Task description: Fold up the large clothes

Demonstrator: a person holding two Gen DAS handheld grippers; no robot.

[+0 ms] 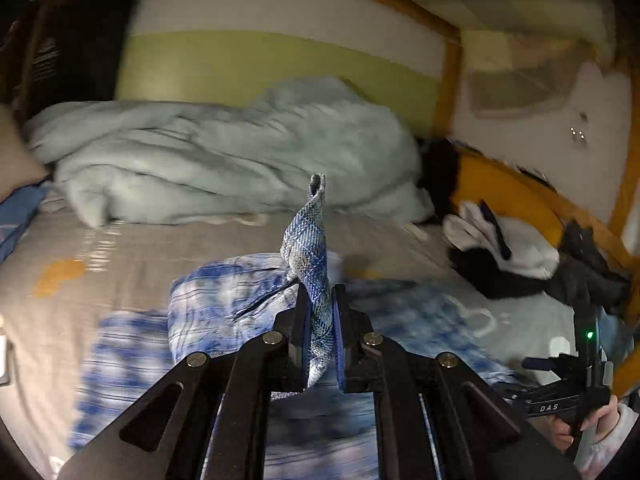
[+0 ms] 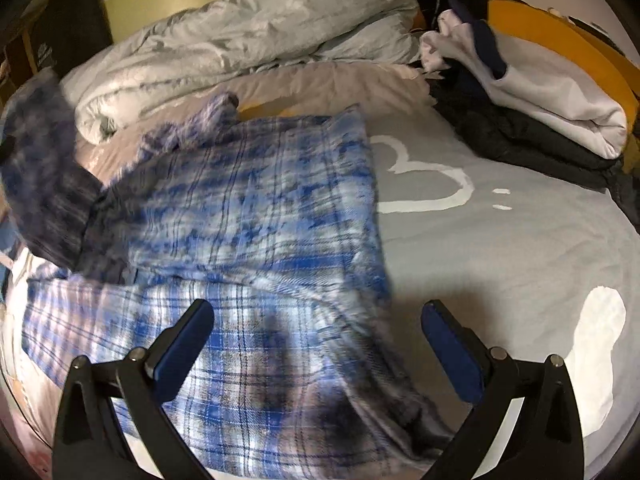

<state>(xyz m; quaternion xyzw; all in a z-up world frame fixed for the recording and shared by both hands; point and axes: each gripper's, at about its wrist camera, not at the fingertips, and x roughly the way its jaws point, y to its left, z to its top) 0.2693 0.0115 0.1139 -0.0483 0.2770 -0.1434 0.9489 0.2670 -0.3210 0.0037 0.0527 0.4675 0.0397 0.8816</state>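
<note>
A blue and white plaid shirt (image 2: pixel 256 208) lies spread on the bed, blurred by motion. My left gripper (image 1: pixel 320 295) is shut on a narrow strip of the shirt's cloth (image 1: pixel 310 248). That strip sticks up past the fingertips, and the rest of the shirt (image 1: pixel 224 292) hangs and trails below. My right gripper (image 2: pixel 318 312) is open above the near part of the shirt, its blue pads (image 2: pixel 448 344) wide apart with nothing between them. The left wrist view shows the right gripper (image 1: pixel 588 364) at the far right, held by a hand (image 1: pixel 600 420).
A crumpled pale blue duvet (image 2: pixel 240 36) fills the back of the bed. White and dark clothes (image 2: pixel 540 92) are piled at the right by an orange bed rail (image 2: pixel 560 40). Grey sheet with a white heart outline (image 2: pixel 424 176) lies bare to the right of the shirt.
</note>
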